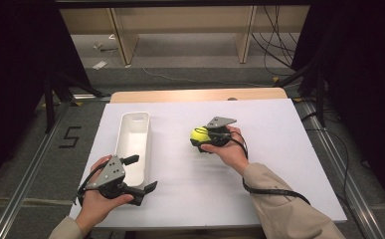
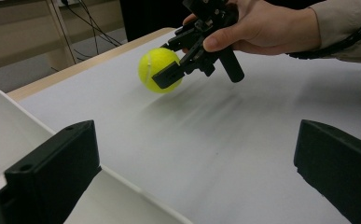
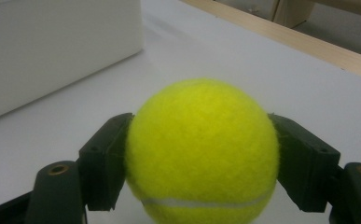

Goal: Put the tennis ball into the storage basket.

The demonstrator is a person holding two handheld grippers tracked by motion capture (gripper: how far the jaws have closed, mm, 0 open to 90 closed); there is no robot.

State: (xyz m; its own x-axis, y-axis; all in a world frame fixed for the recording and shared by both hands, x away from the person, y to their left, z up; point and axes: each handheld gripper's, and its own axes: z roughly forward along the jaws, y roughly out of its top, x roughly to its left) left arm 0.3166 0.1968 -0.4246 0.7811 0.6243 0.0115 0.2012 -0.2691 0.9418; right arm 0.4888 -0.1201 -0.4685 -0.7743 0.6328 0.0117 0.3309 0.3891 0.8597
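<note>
A yellow tennis ball (image 1: 199, 134) is clamped between the jaws of my right gripper (image 1: 200, 137), near the middle of the white tabletop (image 1: 279, 149). In the right gripper view the ball (image 3: 201, 144) sits squarely in my right gripper (image 3: 201, 161), a black pad pressed on each side. The left gripper view shows the ball (image 2: 156, 65) just above the surface, with a faint shadow under it. My left gripper (image 1: 143, 173) is open at the near end of a long white bin (image 1: 139, 119). Nothing lies between its wide-spread jaws, and my left gripper (image 2: 192, 172) faces the ball.
The white bin (image 2: 1, 126) lies lengthwise on the table's left side, and its wall (image 3: 52, 46) stands just left of the ball. A wooden table edge (image 1: 195, 94) runs along the back. Shelving legs and cables are on the floor beyond.
</note>
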